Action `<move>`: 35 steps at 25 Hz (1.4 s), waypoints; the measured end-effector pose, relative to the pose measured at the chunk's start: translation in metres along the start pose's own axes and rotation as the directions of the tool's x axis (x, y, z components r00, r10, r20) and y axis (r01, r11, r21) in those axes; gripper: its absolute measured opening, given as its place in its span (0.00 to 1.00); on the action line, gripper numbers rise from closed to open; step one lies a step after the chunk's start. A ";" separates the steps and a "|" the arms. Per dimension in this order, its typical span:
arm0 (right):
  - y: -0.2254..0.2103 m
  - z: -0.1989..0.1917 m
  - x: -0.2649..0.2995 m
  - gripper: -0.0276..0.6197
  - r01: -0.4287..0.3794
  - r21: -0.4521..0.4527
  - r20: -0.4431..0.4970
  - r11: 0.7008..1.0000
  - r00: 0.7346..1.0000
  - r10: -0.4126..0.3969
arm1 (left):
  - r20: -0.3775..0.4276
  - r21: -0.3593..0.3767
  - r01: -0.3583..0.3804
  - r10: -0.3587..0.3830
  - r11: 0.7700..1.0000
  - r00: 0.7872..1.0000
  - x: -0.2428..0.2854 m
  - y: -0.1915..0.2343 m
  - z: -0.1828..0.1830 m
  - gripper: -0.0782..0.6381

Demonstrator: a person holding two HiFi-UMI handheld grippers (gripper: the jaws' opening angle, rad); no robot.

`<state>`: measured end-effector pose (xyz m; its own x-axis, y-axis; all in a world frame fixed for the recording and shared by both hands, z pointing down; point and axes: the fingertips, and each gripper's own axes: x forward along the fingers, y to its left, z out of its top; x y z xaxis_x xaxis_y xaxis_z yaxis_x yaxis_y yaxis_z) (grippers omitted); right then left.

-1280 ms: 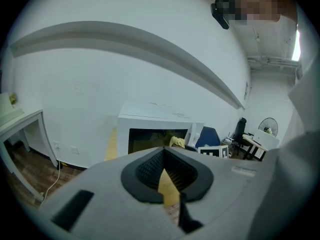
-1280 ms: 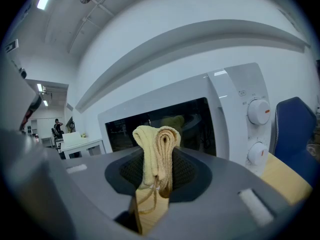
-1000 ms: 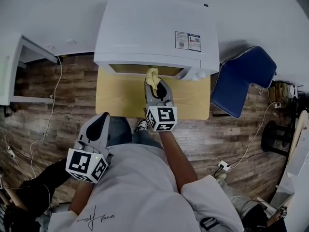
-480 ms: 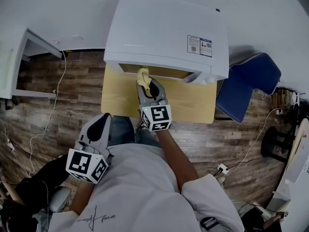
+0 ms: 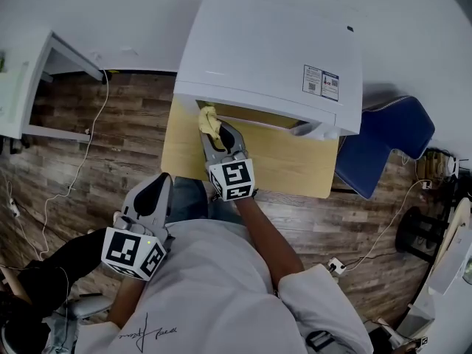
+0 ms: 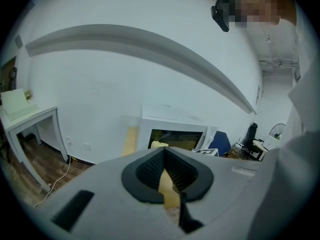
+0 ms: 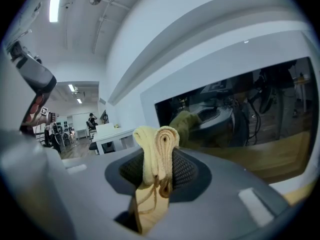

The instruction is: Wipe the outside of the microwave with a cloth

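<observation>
Cloth (image 5: 209, 120) being gripped by right hand-held gripper (image 5: 215, 133), sitting at left end of microwave (image 5: 265, 57) front over worktop (image 5: 295, 164), left hand-held gripper (image 5: 159, 180) hovering nearer, closed, empty.

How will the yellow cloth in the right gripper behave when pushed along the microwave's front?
Probably floppy: the yellow cloth stands up only where it is folded and pinched in the right gripper. Likely light and soft, so it should squash against the microwave rather than scratch it. It may drag, not slide.
</observation>
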<state>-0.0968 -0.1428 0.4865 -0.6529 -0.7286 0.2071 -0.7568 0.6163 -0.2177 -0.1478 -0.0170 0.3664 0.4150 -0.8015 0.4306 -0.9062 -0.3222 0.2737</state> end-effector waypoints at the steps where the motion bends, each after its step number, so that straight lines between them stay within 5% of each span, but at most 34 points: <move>1: 0.003 -0.001 0.003 0.22 -0.008 -0.002 -0.005 1.000 1.000 0.008 | 0.001 -0.003 -0.007 0.007 1.000 1.000 -0.001 0.002 0.000 0.11; 23: 0.058 0.000 0.031 0.22 -0.171 -0.057 -0.046 0.984 0.985 0.168 | 0.003 -0.016 -0.037 0.037 0.999 0.999 0.002 0.017 0.007 0.11; 35: -0.025 0.005 -0.062 0.22 0.038 -0.026 -0.013 0.999 0.999 -0.038 | -0.009 0.016 0.078 -0.078 0.997 0.997 0.021 -0.029 -0.003 0.11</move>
<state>-0.0373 -0.1147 0.4746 -0.6240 -0.7477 0.2271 -0.7814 0.5960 -0.1847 -0.1127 -0.0234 0.3699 0.4851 -0.7693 0.4158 -0.8722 -0.3916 0.2930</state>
